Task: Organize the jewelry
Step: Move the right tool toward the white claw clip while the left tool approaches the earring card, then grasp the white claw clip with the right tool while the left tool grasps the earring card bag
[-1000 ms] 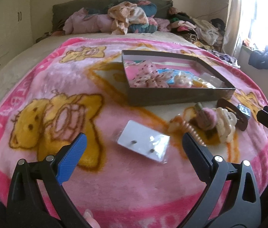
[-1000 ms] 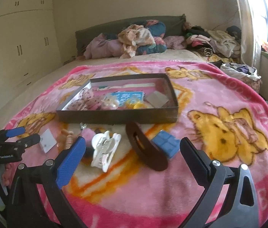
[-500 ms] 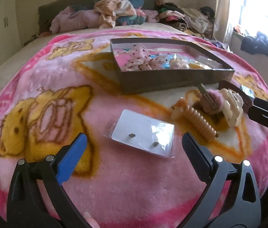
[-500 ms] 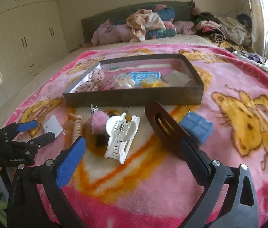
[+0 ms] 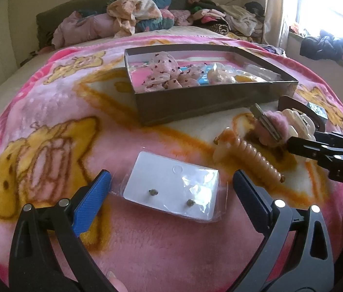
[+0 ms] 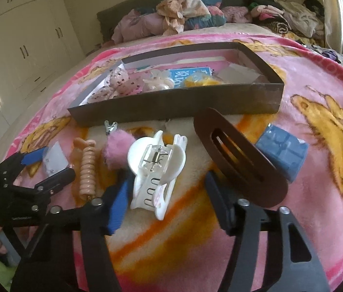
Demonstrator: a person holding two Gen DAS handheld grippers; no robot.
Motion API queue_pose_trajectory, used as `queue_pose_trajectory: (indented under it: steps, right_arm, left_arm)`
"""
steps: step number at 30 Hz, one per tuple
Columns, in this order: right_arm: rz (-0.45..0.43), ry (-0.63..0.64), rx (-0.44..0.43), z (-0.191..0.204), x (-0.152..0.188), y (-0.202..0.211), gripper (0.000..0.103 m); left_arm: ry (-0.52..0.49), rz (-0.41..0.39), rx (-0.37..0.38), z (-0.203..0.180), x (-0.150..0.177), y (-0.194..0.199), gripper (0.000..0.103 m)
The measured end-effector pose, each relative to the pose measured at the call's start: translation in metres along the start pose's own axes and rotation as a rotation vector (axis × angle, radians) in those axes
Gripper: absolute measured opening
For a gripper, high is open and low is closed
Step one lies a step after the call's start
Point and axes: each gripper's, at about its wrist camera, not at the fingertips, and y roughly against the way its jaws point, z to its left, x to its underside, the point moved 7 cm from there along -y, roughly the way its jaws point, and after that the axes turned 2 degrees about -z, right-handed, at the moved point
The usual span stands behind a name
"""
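Observation:
A white earring card in a clear sleeve (image 5: 175, 189) lies on the pink blanket, between the open fingers of my left gripper (image 5: 170, 187); it also shows in the right wrist view (image 6: 55, 155). My right gripper (image 6: 166, 194) is open around the near end of a white claw clip (image 6: 156, 168). Beside the clip lie a peach ridged clip (image 6: 88, 168), a pink pompom clip (image 6: 116, 149), a brown oval barrette (image 6: 239, 158) and a blue box (image 6: 282, 152). A dark open box (image 5: 208, 98) behind them holds several items.
The pink bear blanket (image 5: 49, 126) covers the bed. Piled clothes (image 5: 134, 12) lie at the headboard. White cupboards (image 6: 25, 48) stand to the left, a window (image 5: 329, 7) to the right. My right gripper also shows at the right edge of the left wrist view (image 5: 327, 148).
Both grippers have moved forward and down. The left one now brackets the earring card; the right one has closed in on the white claw clip. Nothing has been taken hold of.

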Motion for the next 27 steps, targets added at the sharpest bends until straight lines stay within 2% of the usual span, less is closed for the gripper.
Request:
queue_pose_trajectory:
  steps: [3,4,5,9,10,17,27]
  right_arm:
    - [-0.002,-0.002,-0.010,0.000,0.000,0.000,0.041]
    - [-0.002,0.000,-0.014,0.000,0.000,-0.001,0.031]
    - [-0.003,0.004,-0.013,0.000,0.000,0.000,0.029]
    - [-0.012,0.010,-0.011,0.000,0.000,0.003,0.029]
    - [-0.013,0.006,-0.013,-0.001,0.001,0.004,0.028]
    - [-0.035,-0.022,-0.028,-0.007,0.001,0.019,0.026]
    - [-0.095,-0.027,-0.051,-0.007,-0.006,0.047,0.026]
  left_arm:
    - [-0.006,0.001,0.007,-0.002,-0.001,-0.001,0.083]
    - [-0.008,0.004,0.008,-0.002,-0.001,-0.002,0.079]
    - [-0.010,0.006,0.010,-0.002,-0.001,-0.002,0.076]
    - [-0.019,0.009,0.021,-0.005,-0.001,-0.002,0.068]
    - [-0.022,0.008,0.020,-0.005,0.000,-0.001,0.063]
    - [0.000,-0.001,0.031,-0.006,-0.003,0.010,0.061]
    - [0.008,-0.067,0.058,-0.016,-0.018,0.038,0.061]
